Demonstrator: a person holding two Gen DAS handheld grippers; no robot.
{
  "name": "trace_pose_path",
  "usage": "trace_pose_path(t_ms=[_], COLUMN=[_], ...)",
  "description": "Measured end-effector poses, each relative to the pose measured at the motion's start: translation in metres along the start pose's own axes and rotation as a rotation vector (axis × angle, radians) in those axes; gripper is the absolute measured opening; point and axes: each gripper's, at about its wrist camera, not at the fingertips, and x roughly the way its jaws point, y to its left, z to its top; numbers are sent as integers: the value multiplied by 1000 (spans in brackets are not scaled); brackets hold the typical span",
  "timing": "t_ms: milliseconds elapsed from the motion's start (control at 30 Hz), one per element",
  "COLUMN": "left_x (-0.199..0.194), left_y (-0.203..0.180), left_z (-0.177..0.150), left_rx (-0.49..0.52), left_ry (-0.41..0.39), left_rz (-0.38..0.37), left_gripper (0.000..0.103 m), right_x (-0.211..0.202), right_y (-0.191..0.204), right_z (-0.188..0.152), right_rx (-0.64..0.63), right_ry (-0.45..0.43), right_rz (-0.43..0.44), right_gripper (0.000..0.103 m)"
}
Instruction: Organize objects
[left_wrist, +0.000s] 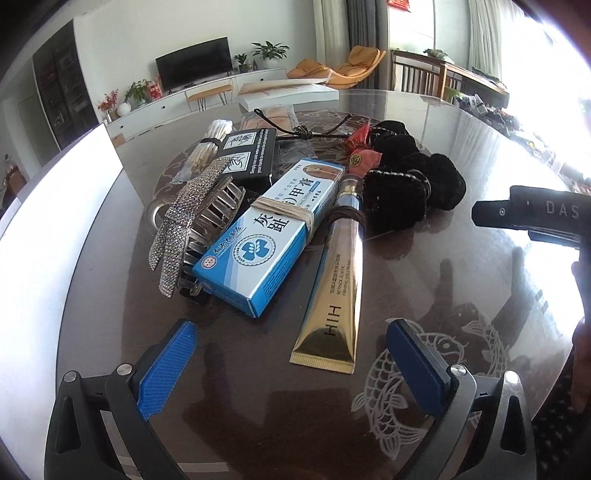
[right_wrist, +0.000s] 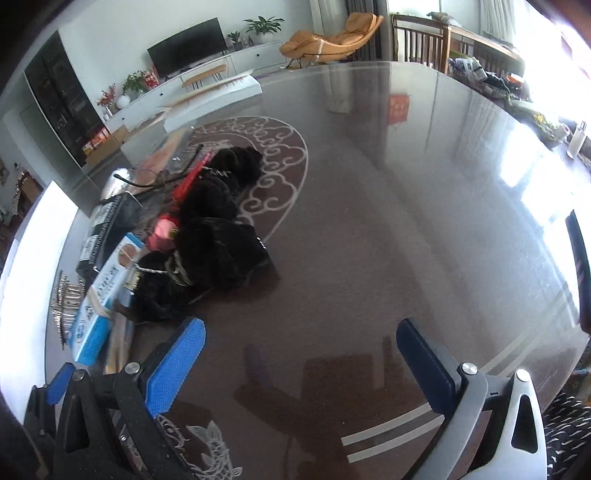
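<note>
A pile of small objects lies on the dark glass table (left_wrist: 461, 122). In the left wrist view I see a gold cream tube (left_wrist: 334, 295), a blue and white medicine box (left_wrist: 269, 236) with a rubber band, a rhinestone hair claw (left_wrist: 195, 206), a black card box (left_wrist: 245, 155), black fuzzy hair ties (left_wrist: 413, 181), red candy wrappers (left_wrist: 360, 157) and a bundle of sticks (left_wrist: 208, 147). My left gripper (left_wrist: 291, 365) is open and empty, just short of the tube's flat end. My right gripper (right_wrist: 301, 365) is open and empty over bare table, right of the fuzzy hair ties (right_wrist: 218, 236) and the box (right_wrist: 99, 306).
A white box (left_wrist: 288, 94) stands at the table's far side. A white panel (left_wrist: 55, 229) borders the table on the left. The right gripper's body (left_wrist: 535, 218) shows at the right edge of the left wrist view. Fish patterns (left_wrist: 406, 376) mark the glass.
</note>
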Motion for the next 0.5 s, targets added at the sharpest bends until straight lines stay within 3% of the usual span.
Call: trace_pose_path(t_ms=[200, 500], left_x=[9, 19], left_y=[24, 28], left_z=[3, 14], left_rx=[-1, 34], left_ry=[39, 20], left_rz=[-106, -129], left_gripper=[103, 103], right_x=[10, 21], right_y=[6, 14], right_z=[-1, 1], right_rx=[-59, -61], right_ry=[-14, -28], right_rz=[-80, -143], right_gripper=[103, 103])
